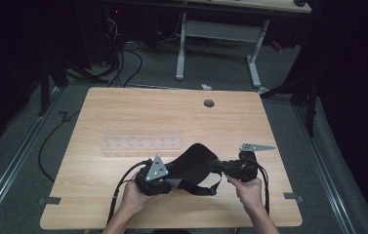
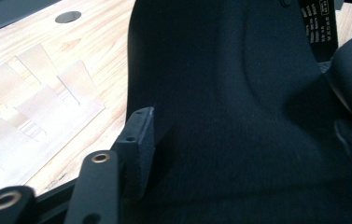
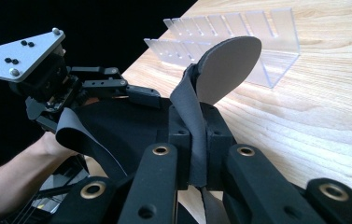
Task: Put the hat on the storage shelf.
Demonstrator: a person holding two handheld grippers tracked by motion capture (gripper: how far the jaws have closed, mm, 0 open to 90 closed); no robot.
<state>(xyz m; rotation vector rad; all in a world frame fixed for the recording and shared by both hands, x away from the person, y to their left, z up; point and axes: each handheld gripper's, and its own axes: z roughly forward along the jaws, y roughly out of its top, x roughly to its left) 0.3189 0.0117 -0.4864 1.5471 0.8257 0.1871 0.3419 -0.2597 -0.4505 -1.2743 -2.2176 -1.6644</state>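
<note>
Eye mask (image 1: 194, 163): right claw (image 3: 197, 140) clamped on strap; left claw (image 1: 164, 183) half-open.

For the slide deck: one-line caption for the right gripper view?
Right gripper shut on eye mask strap, left gripper at its far edge, clear rack behind.

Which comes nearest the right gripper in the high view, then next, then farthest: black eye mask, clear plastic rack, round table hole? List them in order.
1. Black eye mask: clamped in the right gripper, just left of it.
2. Clear plastic rack: farther left, mid-table.
3. Round table hole: near the far edge.
</note>
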